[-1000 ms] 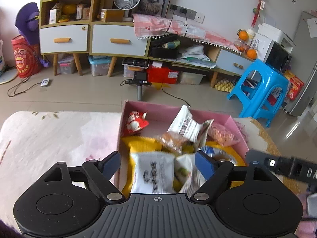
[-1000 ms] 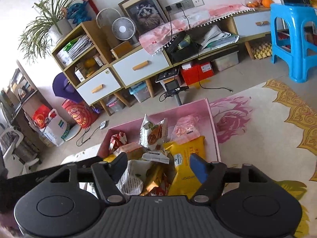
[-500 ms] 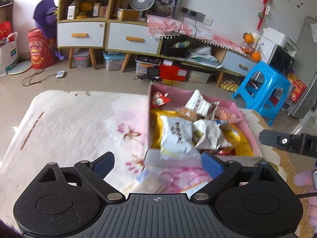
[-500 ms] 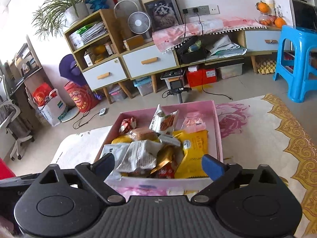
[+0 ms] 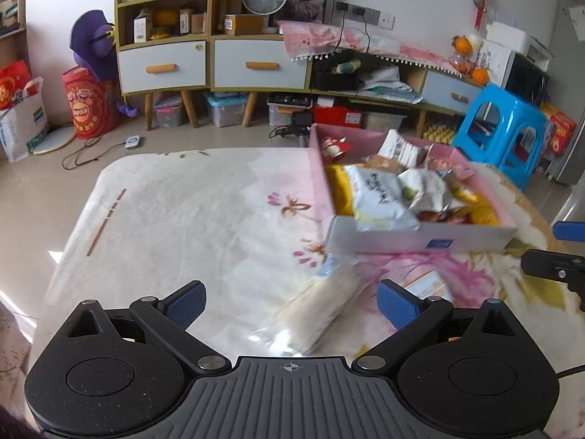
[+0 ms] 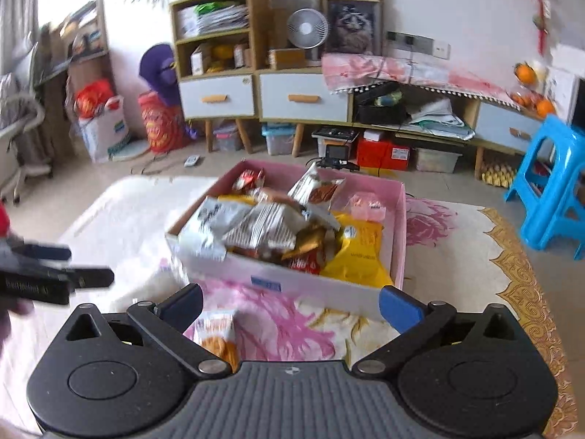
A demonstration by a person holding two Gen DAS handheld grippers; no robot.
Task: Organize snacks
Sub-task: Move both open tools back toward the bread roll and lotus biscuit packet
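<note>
Partly blurred, a clear-wrapped pale packet [image 5: 321,311] lies on the floral blanket [image 5: 190,219] between the spread, empty fingers of the left gripper [image 5: 290,301]. One orange-printed packet [image 6: 217,333] lies near the right gripper [image 6: 290,305], its jaws likewise apart. One pink box [image 6: 400,226], heaped with overlapping snacks, sits just beyond both; bare blanket stretches left.

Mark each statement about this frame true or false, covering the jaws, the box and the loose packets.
1. Left gripper jaws are open. True.
2. Right gripper is shut on a packet. False: its jaws are open and empty.
3. The pink box is empty. False: it is piled with snack packets.
4. A long clear-wrapped packet lies on the blanket outside the box. True.
5. An orange packet lies outside the box. True.
</note>
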